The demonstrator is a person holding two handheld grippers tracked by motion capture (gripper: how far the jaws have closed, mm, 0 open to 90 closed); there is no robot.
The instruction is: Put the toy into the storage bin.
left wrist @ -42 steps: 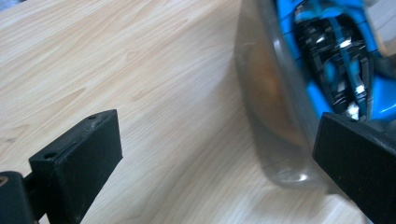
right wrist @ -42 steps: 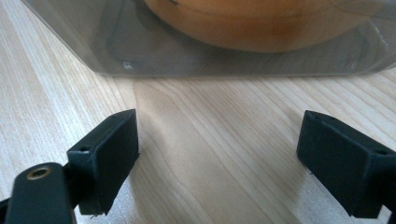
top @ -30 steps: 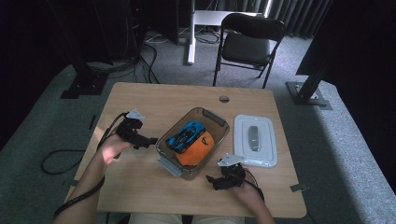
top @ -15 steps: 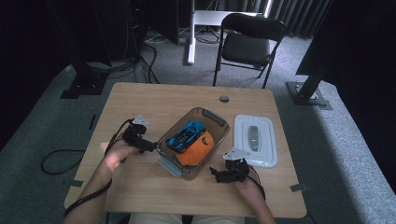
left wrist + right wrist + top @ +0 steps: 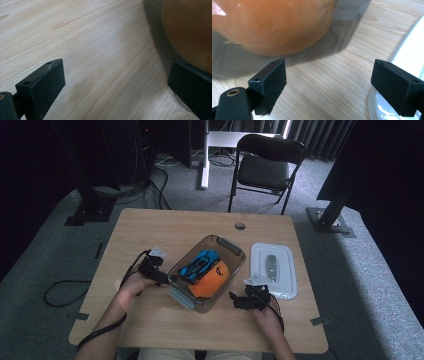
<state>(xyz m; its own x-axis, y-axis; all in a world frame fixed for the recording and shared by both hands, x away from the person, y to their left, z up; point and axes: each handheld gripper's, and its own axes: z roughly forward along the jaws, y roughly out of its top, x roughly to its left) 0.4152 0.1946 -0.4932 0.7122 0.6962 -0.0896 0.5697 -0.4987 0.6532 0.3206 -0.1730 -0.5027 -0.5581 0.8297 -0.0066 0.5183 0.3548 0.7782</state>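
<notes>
High view: both grippers spread wide, left gripper (image 5: 162, 279) touching the container (image 5: 227, 247), right gripper (image 5: 239, 301) just beside it.

Left tool (image 5: 162, 276) touching clear container (image 5: 231, 251); right tool (image 5: 239, 301) just beside.

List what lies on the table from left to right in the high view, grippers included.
Left gripper → clear container holding blue toy car and orange object → right gripper → white lid.
</notes>
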